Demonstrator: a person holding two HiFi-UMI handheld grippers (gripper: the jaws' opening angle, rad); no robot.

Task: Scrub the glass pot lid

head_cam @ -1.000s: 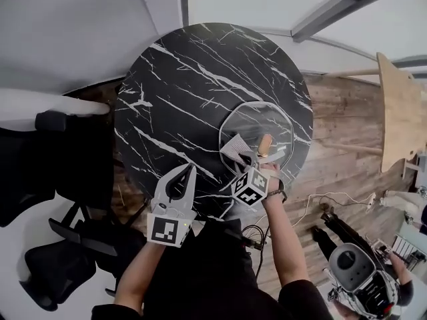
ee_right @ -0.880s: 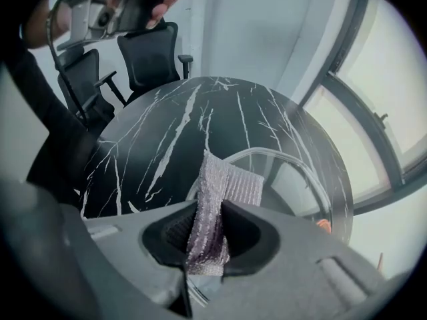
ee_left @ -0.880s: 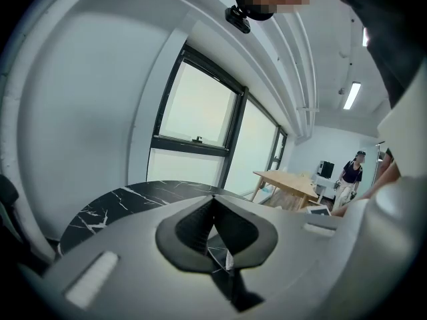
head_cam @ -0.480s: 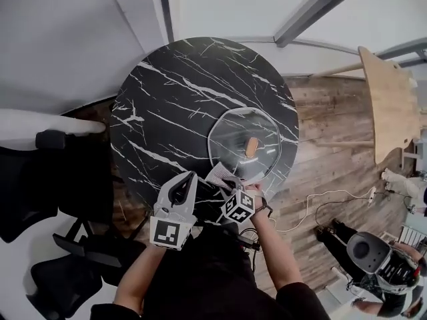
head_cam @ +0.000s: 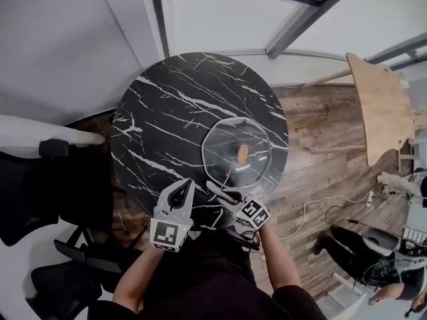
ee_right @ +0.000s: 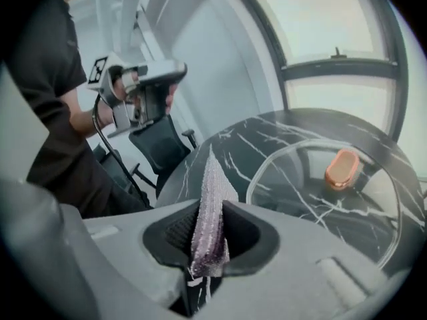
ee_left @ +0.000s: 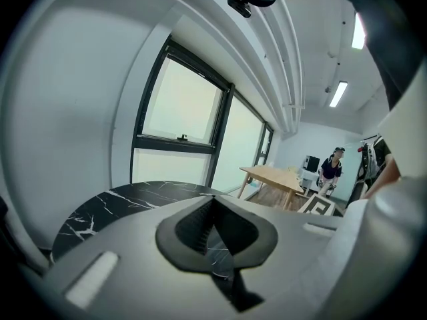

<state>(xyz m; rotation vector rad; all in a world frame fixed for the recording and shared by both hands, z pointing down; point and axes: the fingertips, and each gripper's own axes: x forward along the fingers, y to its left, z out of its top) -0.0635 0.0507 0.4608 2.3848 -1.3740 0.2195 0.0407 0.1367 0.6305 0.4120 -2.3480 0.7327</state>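
Your right hand-held gripper [ee_right: 212, 211] pinches the cloth [ee_right: 213, 172], ready to scrub the lid [ee_right: 303, 182] just ahead; your left hand-held gripper [ee_left: 213, 209] hangs closed and empty beside it.

No readable text, labels, brands or numbers in any view

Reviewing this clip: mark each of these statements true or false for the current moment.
1. The right gripper is clamped on a silvery mesh scrubbing cloth. True.
2. The left gripper grips the lid's knob. False: its jaws are together on nothing, away from the lid.
3. The round glass pot lid lies on the black marble round table. True.
4. The lid's knob is blue. False: it is copper-orange.
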